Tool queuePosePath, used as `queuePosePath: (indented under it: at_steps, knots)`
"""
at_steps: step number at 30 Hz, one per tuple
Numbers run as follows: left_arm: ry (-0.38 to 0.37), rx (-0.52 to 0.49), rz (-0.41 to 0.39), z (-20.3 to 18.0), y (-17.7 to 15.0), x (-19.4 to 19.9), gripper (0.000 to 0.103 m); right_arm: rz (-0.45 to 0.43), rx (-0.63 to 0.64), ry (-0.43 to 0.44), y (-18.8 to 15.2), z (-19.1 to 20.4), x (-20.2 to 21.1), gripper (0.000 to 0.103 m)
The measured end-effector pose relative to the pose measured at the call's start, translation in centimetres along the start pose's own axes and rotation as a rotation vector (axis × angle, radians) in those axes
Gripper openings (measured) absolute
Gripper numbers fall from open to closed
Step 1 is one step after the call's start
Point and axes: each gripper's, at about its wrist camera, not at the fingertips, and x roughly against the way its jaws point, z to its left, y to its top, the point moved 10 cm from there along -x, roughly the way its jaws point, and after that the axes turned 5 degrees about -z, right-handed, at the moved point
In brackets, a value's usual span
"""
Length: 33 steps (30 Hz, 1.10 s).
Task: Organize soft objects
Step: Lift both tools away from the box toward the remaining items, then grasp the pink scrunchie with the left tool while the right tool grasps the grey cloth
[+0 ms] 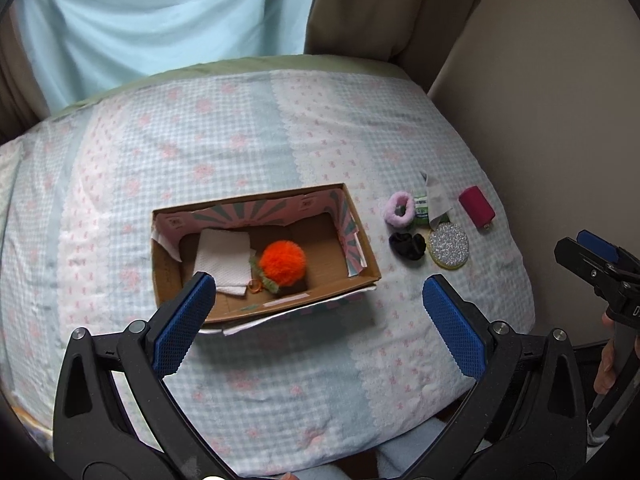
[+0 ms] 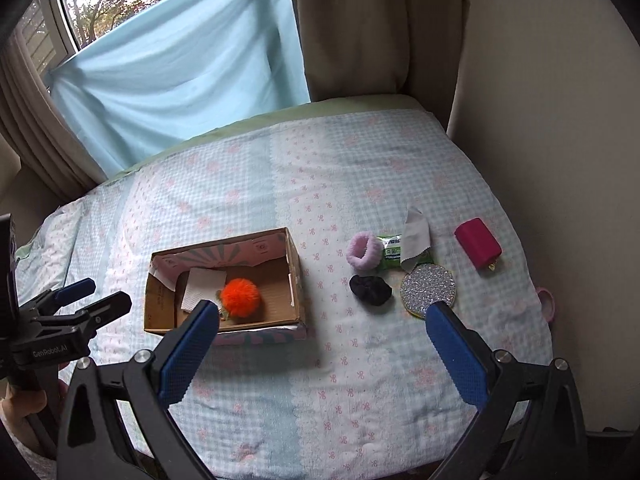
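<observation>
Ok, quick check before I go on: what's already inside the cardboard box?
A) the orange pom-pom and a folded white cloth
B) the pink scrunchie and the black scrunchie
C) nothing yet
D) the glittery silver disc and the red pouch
A: the orange pom-pom and the folded white cloth lie on the floor of the cardboard box, while both scrunchies, the silver disc and the red item sit outside on the bedspread to its right.

One box (image 1: 362, 240) is seen at centre, with one orange pompom (image 1: 282, 262) and one white cloth (image 1: 222, 260) inside. At right, two scrunchies (image 1: 399, 209), one packet (image 1: 421, 210), one grey cloth (image 1: 438, 200), one glitter disc (image 1: 449, 245) and one red case (image 1: 476, 203) are counted.
</observation>
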Motion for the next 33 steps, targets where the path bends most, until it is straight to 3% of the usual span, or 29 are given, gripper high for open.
queuePosePath:
  at_steps: [7,14,21,33]
  knots:
    - [0.034,0.071,-0.027,-7.5,1.0,-1.9,0.103,-0.019,0.040,0.037,2.4,-7.0,-1.1,0.103]
    - [0.048,0.165,-0.006,-13.0,1.4,-5.5,0.103,-0.013,0.059,0.095,5.3,-13.5,-3.6,0.103]
    - [0.058,0.206,0.034,-16.3,1.2,-9.6,0.103,0.020,0.029,0.138,6.8,-17.0,-7.0,0.103]
    - [0.090,0.443,0.125,-16.7,-1.0,-21.2,0.103,0.110,-0.070,0.130,7.7,-19.8,-15.3,0.103]
